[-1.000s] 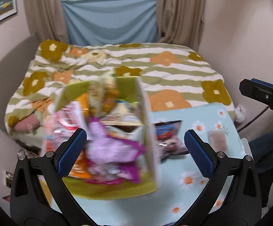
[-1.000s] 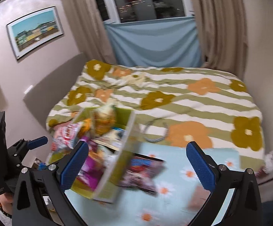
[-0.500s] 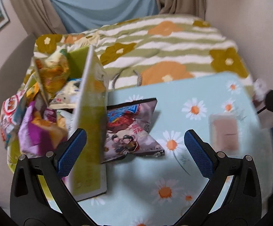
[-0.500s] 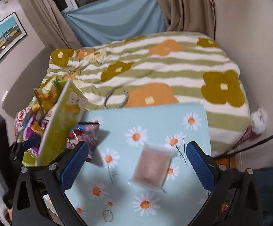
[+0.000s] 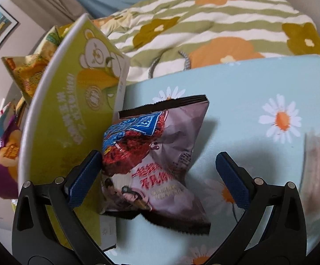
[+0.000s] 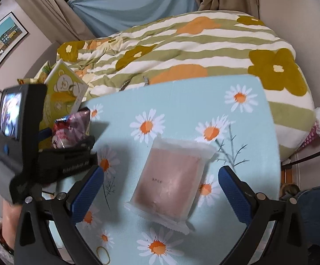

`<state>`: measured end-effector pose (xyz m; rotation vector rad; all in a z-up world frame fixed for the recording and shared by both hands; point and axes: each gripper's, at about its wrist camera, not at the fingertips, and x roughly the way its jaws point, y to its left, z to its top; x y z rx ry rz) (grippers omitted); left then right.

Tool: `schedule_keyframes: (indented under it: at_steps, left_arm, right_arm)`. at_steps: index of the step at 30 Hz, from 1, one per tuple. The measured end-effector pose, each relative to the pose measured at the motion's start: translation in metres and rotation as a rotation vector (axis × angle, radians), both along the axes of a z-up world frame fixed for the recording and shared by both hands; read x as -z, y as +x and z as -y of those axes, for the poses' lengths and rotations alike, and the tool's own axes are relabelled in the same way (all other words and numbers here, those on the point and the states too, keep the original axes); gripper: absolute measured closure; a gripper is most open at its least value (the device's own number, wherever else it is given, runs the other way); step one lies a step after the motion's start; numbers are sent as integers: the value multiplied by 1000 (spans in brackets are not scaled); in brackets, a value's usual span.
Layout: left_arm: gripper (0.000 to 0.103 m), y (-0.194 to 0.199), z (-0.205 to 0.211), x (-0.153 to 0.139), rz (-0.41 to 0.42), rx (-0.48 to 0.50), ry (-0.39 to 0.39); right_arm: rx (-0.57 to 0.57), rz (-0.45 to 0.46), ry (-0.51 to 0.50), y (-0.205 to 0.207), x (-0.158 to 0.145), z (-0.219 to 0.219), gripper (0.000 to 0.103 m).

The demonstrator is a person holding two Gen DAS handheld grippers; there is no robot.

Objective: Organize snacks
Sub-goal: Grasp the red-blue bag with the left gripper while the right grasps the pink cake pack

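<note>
A grey-purple snack bag (image 5: pixel 160 154) with red and blue print lies on the daisy-print table (image 5: pixel 248 92), leaning against a yellow-green box (image 5: pixel 71 114) full of snack packets (image 5: pixel 27 75). My left gripper (image 5: pixel 157 174) is open, its fingers on either side of the bag's lower half. In the right wrist view a pink snack in a clear wrapper (image 6: pixel 171 181) lies flat on the table (image 6: pixel 182 101). My right gripper (image 6: pixel 160 187) is open around it, just above. The left gripper's body (image 6: pixel 27 132) shows at the left, by the bag (image 6: pixel 71 128).
A bed with a green-striped flower blanket (image 6: pixel 204 44) lies beyond the table. A yellow rubber band (image 6: pixel 103 254) lies near the table's front edge. The box (image 6: pixel 62 90) stands at the table's left edge.
Both grippers have dropped lower and closer to the table. The left one now straddles the grey-purple bag; the right one now straddles the pink wrapped snack.
</note>
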<state>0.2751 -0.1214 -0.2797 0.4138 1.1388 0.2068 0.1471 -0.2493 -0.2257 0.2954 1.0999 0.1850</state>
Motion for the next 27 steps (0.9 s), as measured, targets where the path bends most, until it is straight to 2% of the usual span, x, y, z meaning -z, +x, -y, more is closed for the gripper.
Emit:
schedule_keyframes:
  at_steps: [2, 7, 9, 12, 18, 19, 20, 23, 25, 26, 27]
  left_arm:
    - [0, 3, 0, 4, -9, 5, 13]
    - [2, 4, -2, 9, -30, 13, -32]
    - [11, 0, -3, 0, -19, 26, -84]
    - [14, -2, -4, -9, -15, 48, -139]
    - [14, 4, -5, 12, -69, 51, -24]
    - [14, 3, -5, 13, -60, 55, -23]
    - [15, 4, -7, 13, -60, 53, -60]
    - [24, 8, -15, 12, -73, 30, -131]
    - [28, 8, -16, 12, -75, 37, -134]
    - [35, 7, -17, 11, -73, 44, -135]
    - [38, 5, -17, 10, -71, 52, -148]
  right_arm:
    - [-4, 6, 0, -3, 5, -3, 0]
    - [-8, 14, -12, -7, 18, -11, 0]
    - [-4, 12, -17, -7, 21, -13, 0]
    - [-6, 15, -36, -6, 25, -17, 0]
    - [8, 4, -48, -4, 34, -23, 0]
    - [10, 8, -56, -4, 34, -24, 0]
    - [11, 9, -59, -5, 35, -25, 0]
    - [20, 9, -84, -4, 36, -26, 5]
    - [27, 18, -93, -4, 36, -26, 7]
    - [30, 20, -97, -4, 36, -26, 9]
    - [32, 24, -107, -5, 36, -27, 11]
